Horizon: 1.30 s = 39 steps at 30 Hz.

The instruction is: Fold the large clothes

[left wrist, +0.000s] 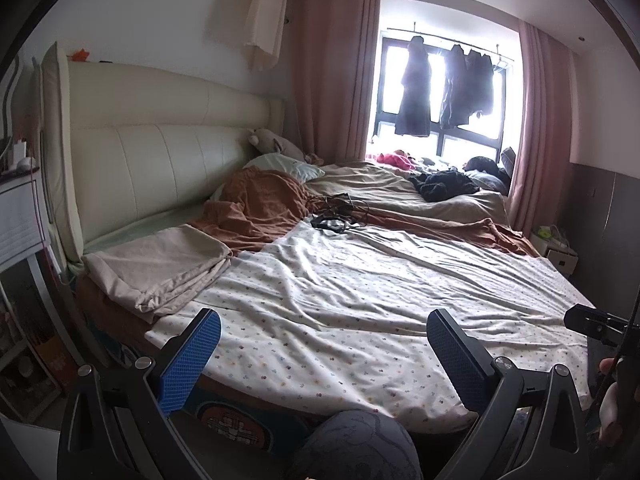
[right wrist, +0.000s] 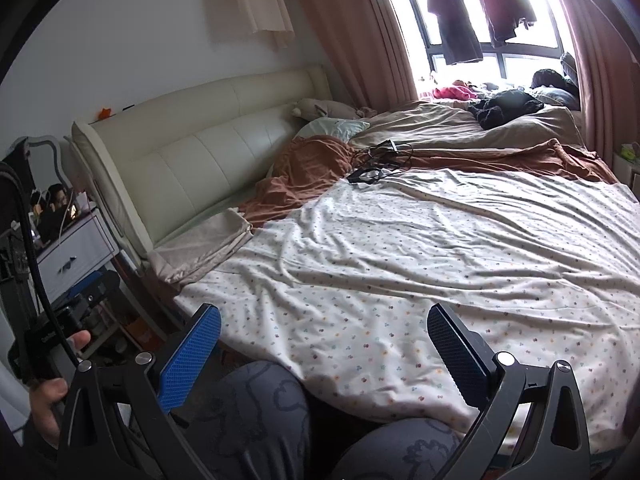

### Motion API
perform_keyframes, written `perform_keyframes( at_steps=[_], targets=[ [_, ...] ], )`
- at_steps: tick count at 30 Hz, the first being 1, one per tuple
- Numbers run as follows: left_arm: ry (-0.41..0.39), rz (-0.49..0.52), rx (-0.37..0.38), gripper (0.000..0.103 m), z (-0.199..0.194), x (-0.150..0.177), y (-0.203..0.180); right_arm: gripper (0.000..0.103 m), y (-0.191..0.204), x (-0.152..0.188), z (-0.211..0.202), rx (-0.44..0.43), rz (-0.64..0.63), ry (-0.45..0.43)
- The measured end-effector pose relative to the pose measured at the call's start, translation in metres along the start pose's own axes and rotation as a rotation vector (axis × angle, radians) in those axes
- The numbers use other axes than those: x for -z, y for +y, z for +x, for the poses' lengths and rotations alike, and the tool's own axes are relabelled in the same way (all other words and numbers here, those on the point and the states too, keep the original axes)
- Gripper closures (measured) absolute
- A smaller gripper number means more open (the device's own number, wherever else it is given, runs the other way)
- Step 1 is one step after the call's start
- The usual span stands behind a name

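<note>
**Q:** Across the left wrist view, what lies where?

**R:** Taking the cream padded leather headboard (left wrist: 160, 136) as the mark: a white cotton sheet printed with small coloured dots (left wrist: 360, 300) is spread wrinkled over the bed, reaching from below the headboard to the near edge. A folded beige cloth (left wrist: 160, 268) lies at the headboard's foot, touching the sheet's corner. A rumpled rust-brown blanket (left wrist: 256, 208) is bunched against the headboard farther along, with a tangle of black cables (left wrist: 336, 216) just beside it.

**Q:** And the left gripper (left wrist: 324, 334)?

**R:** Its blue-padded fingers (left wrist: 192, 360) stand wide apart over the sheet's near edge, holding nothing.

**Q:** From the right wrist view?

**R:** Same layout: the sheet (right wrist: 440, 272) covers the bed out from the headboard (right wrist: 208, 152). The right gripper (right wrist: 324, 332) is also spread, clear of the sheet, above the person's grey patterned trouser legs (right wrist: 256, 412). A hand (right wrist: 52, 392) grips the other tool's handle, near the headboard's end.
</note>
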<state>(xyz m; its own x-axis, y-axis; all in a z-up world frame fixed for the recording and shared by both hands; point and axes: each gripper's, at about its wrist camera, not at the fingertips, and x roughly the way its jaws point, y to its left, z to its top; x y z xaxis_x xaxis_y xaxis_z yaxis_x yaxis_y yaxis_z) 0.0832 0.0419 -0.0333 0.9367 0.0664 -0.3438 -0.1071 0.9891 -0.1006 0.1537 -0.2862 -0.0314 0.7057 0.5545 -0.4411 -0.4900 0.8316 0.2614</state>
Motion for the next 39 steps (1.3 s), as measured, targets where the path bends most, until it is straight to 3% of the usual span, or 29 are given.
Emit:
perform_keyframes(
  at_steps=[19,39],
  targets=[
    [-0.006,0.028,-0.039,0.000,-0.008,0.004,-0.005,0.000,0.004,0.007,-0.005,0.002,0.018,-0.004],
    [-0.037,0.040,-0.030,0.000,-0.021,-0.001,-0.014,0.000,0.007,0.009,-0.012,0.020,0.006,-0.004]
  ],
)
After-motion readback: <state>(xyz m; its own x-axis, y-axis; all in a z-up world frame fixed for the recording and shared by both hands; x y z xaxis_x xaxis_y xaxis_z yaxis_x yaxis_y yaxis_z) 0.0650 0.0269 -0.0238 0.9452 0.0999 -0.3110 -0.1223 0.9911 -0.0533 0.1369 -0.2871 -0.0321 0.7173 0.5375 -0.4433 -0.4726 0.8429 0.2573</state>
